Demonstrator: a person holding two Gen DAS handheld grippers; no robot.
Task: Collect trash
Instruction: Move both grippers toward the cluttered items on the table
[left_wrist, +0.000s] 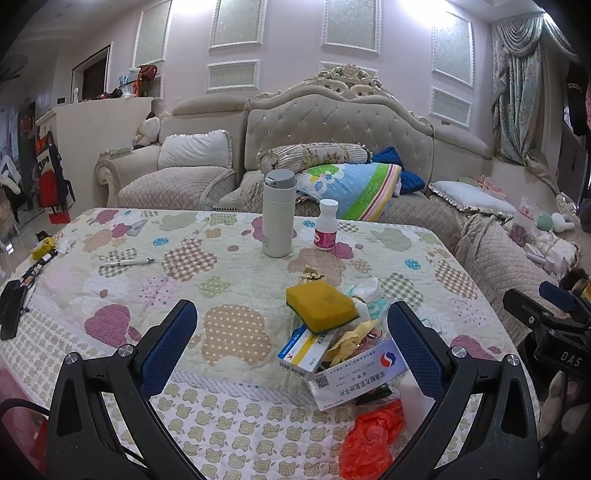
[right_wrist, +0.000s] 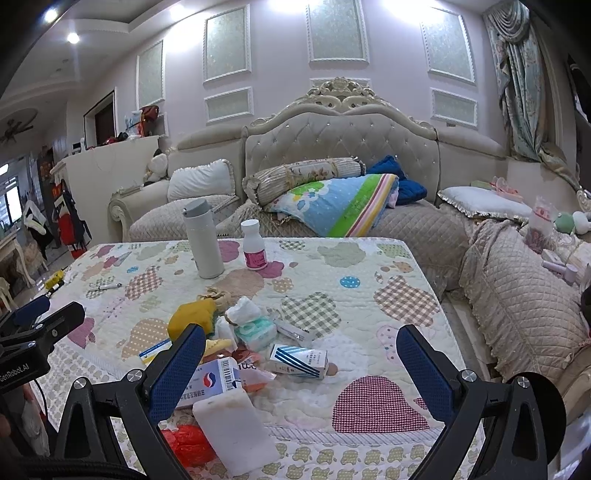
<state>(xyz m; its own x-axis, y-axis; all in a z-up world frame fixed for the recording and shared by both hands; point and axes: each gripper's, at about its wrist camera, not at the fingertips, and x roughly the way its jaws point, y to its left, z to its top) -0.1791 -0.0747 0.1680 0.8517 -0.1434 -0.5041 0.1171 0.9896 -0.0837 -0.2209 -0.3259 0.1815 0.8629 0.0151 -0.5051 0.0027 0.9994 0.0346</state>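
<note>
Left gripper (left_wrist: 291, 332), jaws spread wide with nothing between the blue pads, hovers over the near edge of the quilt-covered table (left_wrist: 229, 280); its right finger stands just beside the trash pile. Right gripper (right_wrist: 301, 356), likewise wide open and empty, hangs over the near right part of the same table, its left finger just beside the pile.

Trash pile (near edge, toward the middle of the table): a yellow sponge (left_wrist: 320, 304) rests on top of a blue-and-yellow medicine box (left_wrist: 304, 350); a white medicine box with a red-and-blue logo (left_wrist: 360, 373) lies nearer the edge, with crumpled yellow paper (left_wrist: 351, 341) between them. A white foam block (right_wrist: 236, 430) and an orange plastic bag (left_wrist: 373, 439) lie at the near edge itself. A blue-striped carton (right_wrist: 299, 360), crumpled white tissue (right_wrist: 243, 312) and a teal tissue packet (right_wrist: 256, 332) sit on the pile's right side.

Open room: the right half of the table, out to its right edge, is bare quilt; so is the stretch left of the pile.

Toward the far edge stand a white thermos (left_wrist: 277, 214) and a small white bottle with a pink label (left_wrist: 326, 224), apart from each other. A pen (left_wrist: 127, 261) lies toward the left edge. A sofa (left_wrist: 332, 122) runs behind the far edge and along the right edge.
</note>
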